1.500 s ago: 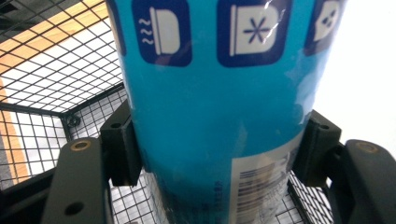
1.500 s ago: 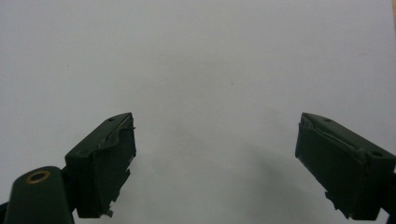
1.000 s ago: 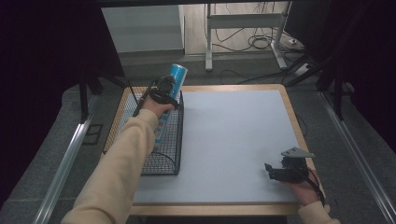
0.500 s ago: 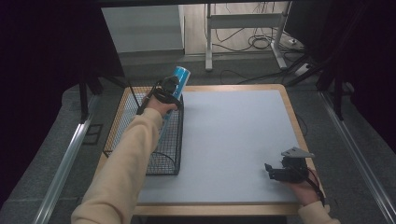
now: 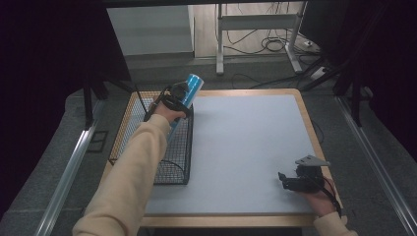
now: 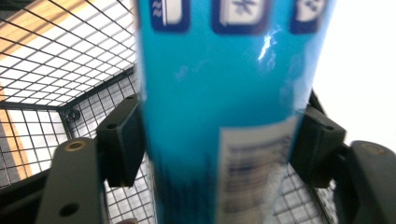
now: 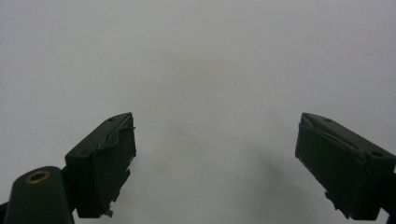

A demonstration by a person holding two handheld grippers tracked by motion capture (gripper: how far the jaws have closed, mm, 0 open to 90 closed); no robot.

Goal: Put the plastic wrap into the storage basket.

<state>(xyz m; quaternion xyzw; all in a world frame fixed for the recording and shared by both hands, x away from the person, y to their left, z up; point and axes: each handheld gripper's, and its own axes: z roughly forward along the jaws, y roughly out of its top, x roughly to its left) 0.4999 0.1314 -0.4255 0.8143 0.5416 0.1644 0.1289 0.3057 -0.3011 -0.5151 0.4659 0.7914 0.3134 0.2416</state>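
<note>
Glossy blue can (image 6: 224, 112) with white label and icons, between left gripper (image 5: 178, 96) jaws just loosening, above wire basket (image 5: 172, 157), right gripper (image 5: 290, 182) wide open, empty.

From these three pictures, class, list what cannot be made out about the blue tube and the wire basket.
- Blue tube, left gripper view: label print blurred; both ends cut off by the frame.
- Wire basket, high view: its inside is partly hidden by the person's sleeve.
- Left gripper, high view: too small to tell whether its fingers press the tube.

Blue cylindrical can (image 5: 191, 89) with white label, tilted above the wire basket's (image 5: 129, 129) far corner.
</note>
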